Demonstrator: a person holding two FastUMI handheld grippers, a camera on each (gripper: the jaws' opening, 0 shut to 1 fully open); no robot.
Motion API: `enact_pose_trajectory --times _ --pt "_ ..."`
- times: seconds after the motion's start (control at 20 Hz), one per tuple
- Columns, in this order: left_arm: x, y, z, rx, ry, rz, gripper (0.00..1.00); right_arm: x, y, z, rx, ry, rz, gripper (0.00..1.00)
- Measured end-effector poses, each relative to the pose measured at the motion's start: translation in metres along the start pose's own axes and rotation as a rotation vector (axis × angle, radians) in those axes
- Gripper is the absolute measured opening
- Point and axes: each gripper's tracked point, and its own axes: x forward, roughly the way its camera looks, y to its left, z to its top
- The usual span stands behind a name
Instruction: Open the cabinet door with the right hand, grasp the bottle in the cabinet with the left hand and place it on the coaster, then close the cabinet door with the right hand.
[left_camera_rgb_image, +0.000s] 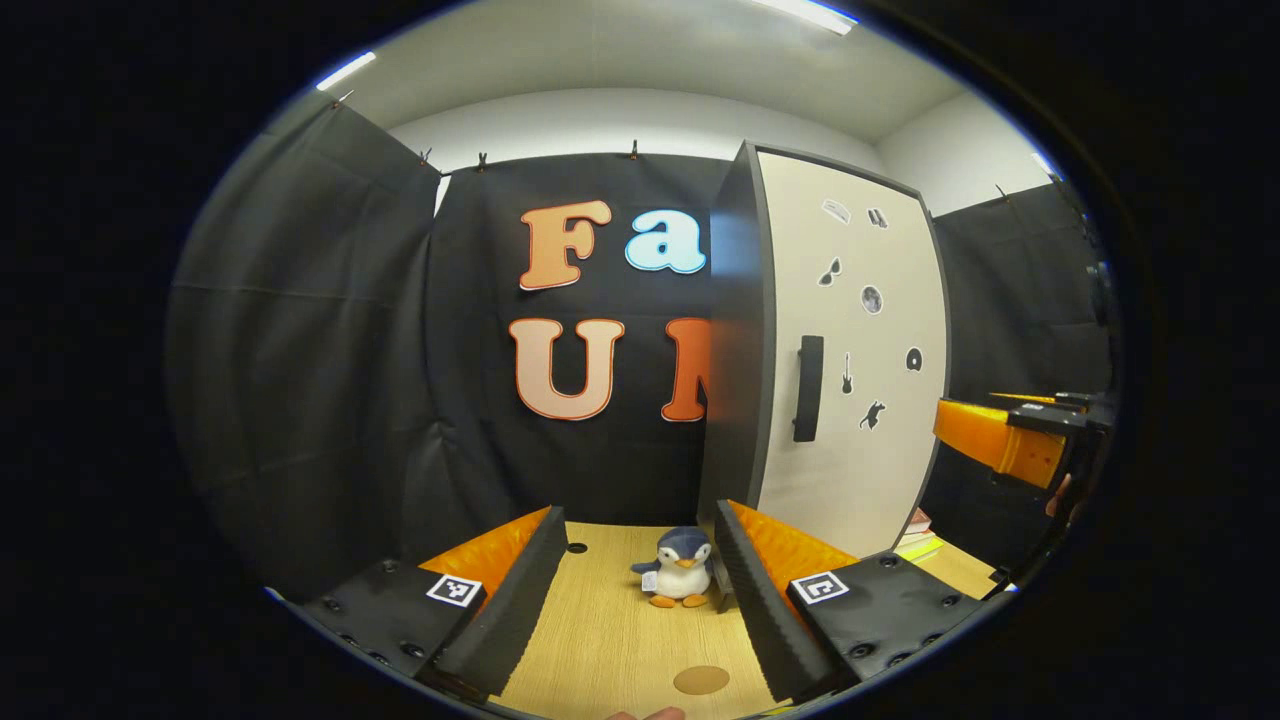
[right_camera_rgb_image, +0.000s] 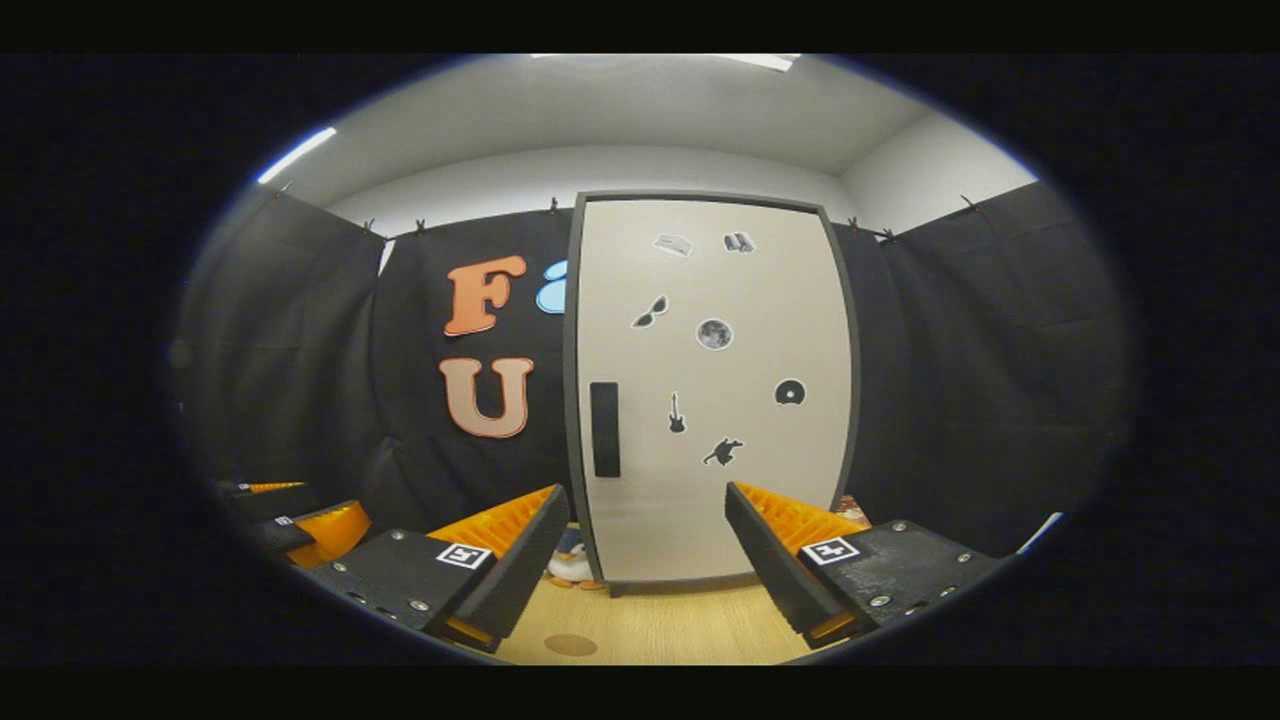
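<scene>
A small round brown coaster (left_camera_rgb_image: 700, 680) lies flat on the pale wood-grain desk (left_camera_rgb_image: 610, 640) at the near edge, just ahead of the left gripper (left_camera_rgb_image: 640, 590), whose jaws stand wide apart, holding and touching nothing. In the right gripper view the coaster (right_camera_rgb_image: 570, 645) is partly cut off at the bottom. Farther back a little blue-and-white plush penguin (left_camera_rgb_image: 680, 570) sits against the foot of the tall dark-framed cabinet (left_camera_rgb_image: 735, 350); its cream door (right_camera_rgb_image: 715, 390), dotted with small black stickers, is shut, so the bottle inside is hidden. The black vertical handle (right_camera_rgb_image: 605, 428) sits on the door's left side. The right gripper (right_camera_rgb_image: 645, 545) faces the door squarely, jaws spread and empty, apart from the handle. Open desk lies between both grippers and the cabinet. Something like stacked books (left_camera_rgb_image: 915, 540) peeks out beside the cabinet, hard to make out.
</scene>
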Motion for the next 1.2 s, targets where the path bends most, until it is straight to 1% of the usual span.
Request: enact_pose_trajectory --times 0.1,0.15,0.2,0.25,0.3,0.35,0.4,0.45,0.5,0.55,0.6,0.65,0.7,0.75,0.9,0.95,1.0,1.2 --pt "0.003 0.006 -0.004 -0.002 0.004 0.003 0.97 0.019 0.009 0.005 -0.020 -0.006 0.015 0.97" --pt "0.005 0.009 -0.005 -0.002 0.005 0.007 0.97 0.028 0.013 0.006 -0.025 -0.005 0.022 1.00" --pt "0.007 0.013 -0.006 -0.004 0.004 0.010 0.96 0.038 0.018 0.008 -0.026 -0.011 0.028 1.00" --pt "0.010 0.016 -0.007 -0.006 0.007 0.012 0.96 0.047 0.023 0.012 -0.027 -0.016 0.034 0.97" --pt "0.013 0.020 -0.011 -0.009 0.008 0.014 0.96 0.059 0.026 0.014 -0.032 -0.021 0.036 1.00" --pt "0.016 0.022 -0.012 -0.009 0.010 0.014 0.96 0.071 0.029 0.016 -0.037 -0.024 0.037 1.00" --pt "0.019 0.026 -0.013 -0.009 0.011 0.016 0.99 0.083 0.034 0.018 -0.040 -0.027 0.041 1.00" --pt "0.022 0.030 -0.014 -0.008 0.014 0.018 0.96 0.094 0.037 0.018 -0.041 -0.027 0.041 0.97" --pt "0.025 0.034 -0.016 -0.008 0.016 0.020 0.96 0.105 0.041 0.019 -0.042 -0.029 0.042 0.97" --pt "0.028 0.038 -0.017 -0.008 0.017 0.021 0.96 0.117 0.043 0.016 -0.043 -0.026 0.042 0.97" --pt "0.031 0.041 -0.018 -0.007 0.020 0.025 0.96 0.128 0.044 0.015 -0.044 -0.022 0.038 1.00" --pt "0.035 0.045 -0.019 -0.005 0.022 0.027 0.96 0.139 0.045 0.014 -0.041 -0.018 0.035 1.00" --pt "0.038 0.049 -0.021 -0.004 0.026 0.031 0.96 0.148 0.045 0.012 -0.034 -0.012 0.030 0.92" --pt "0.042 0.053 -0.023 -0.002 0.028 0.035 0.96 0.157 0.045 0.011 -0.025 -0.010 0.027 0.94" --pt "0.053 0.063 -0.027 0.002 0.037 0.043 0.96 0.181 0.041 0.006 -0.017 -0.002 0.008 0.88" --pt "0.056 0.066 -0.028 0.001 0.038 0.045 0.96 0.188 0.041 0.005 -0.013 0.003 0.006 0.91" --pt "0.059 0.068 -0.030 -0.002 0.042 0.045 0.96 0.194 0.041 0.002 -0.007 0.014 0.006 0.85" --pt "0.072 0.073 -0.038 -0.008 0.058 0.044 0.97 0.209 0.037 -0.005 -0.023 0.025 -0.021 0.71"
